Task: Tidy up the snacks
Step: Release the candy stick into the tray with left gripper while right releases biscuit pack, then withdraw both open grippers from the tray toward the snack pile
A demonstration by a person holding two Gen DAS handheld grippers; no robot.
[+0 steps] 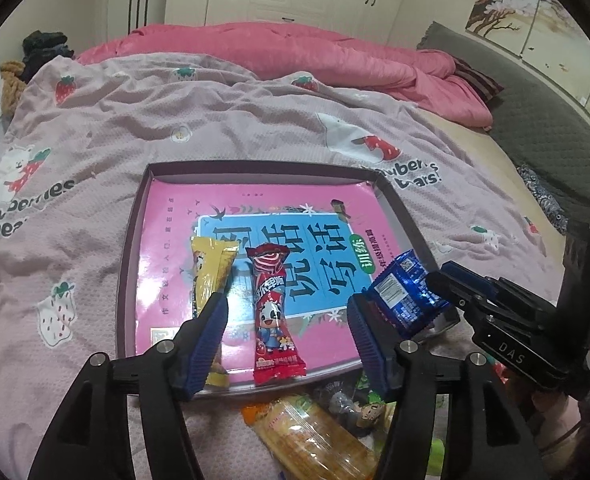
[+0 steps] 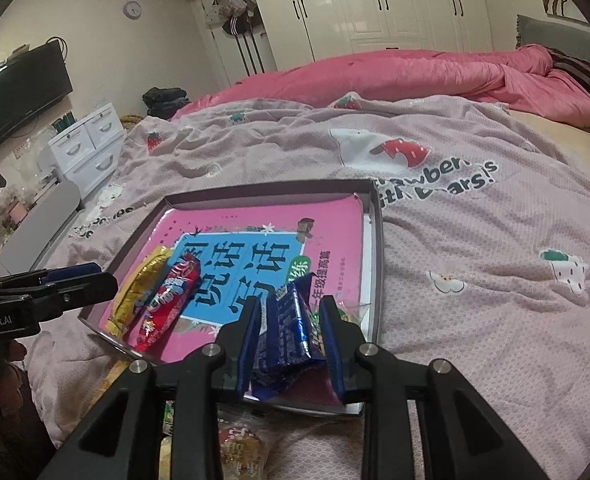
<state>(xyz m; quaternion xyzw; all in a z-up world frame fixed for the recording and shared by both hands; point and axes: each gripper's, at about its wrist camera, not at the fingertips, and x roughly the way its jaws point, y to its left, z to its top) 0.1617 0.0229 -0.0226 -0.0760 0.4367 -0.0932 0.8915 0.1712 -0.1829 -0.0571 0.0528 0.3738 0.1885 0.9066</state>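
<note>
A shallow dark tray [image 1: 129, 240] with a pink book cover inside lies on the bed. In it lie a yellow snack packet [image 1: 209, 276] and a red snack packet [image 1: 273, 312], side by side. My left gripper [image 1: 289, 330] is open above the tray's near edge, fingers either side of the red packet. My right gripper [image 2: 291, 342] is shut on a blue snack packet [image 2: 285, 332] and holds it over the tray's near right corner; it also shows in the left wrist view [image 1: 405, 296]. The tray [image 2: 377, 240], yellow packet [image 2: 141, 286] and red packet [image 2: 167, 304] show in the right wrist view.
Loose snacks lie on the bed in front of the tray: an orange clear packet [image 1: 315, 436] and small wrapped ones [image 1: 359, 404]. A strawberry-print blanket [image 1: 135, 120] covers the bed, a pink quilt [image 1: 315, 52] lies behind. White drawers [image 2: 87, 148] stand at left.
</note>
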